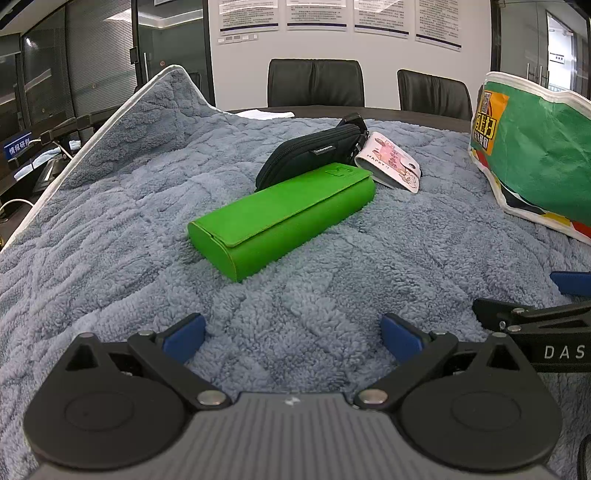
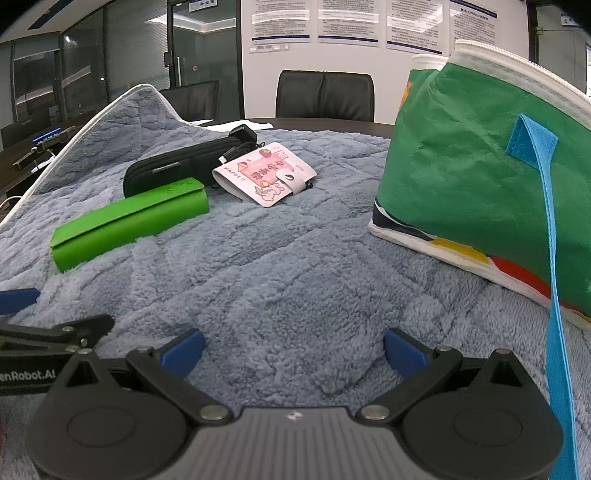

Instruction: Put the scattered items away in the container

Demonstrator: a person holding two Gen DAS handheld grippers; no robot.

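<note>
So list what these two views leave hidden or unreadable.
- Green bag: inside hidden by its own wall in both views; right side cut off by the frame edge.
- Black pouch: lower part hidden behind the green case, left wrist view.
- Wall posters: text too small.

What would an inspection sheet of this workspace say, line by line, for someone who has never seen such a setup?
Surface: grey-blue fleece blanket over a dark table, its far left corner raised.
Job's things: green case, flap shut, lying nearest; black zip pouch behind it; pink card wallet beside the pouch; green tote bag standing at the right, blue strap hanging.
Clutter: nothing seen.
Grippers: left tool open, empty, low over the blanket; right tool open, empty, alongside it.
Cables: a black plug and cord lie behind the pouch.
Surroundings: black office chairs, wall posters, glass partitions.
</note>
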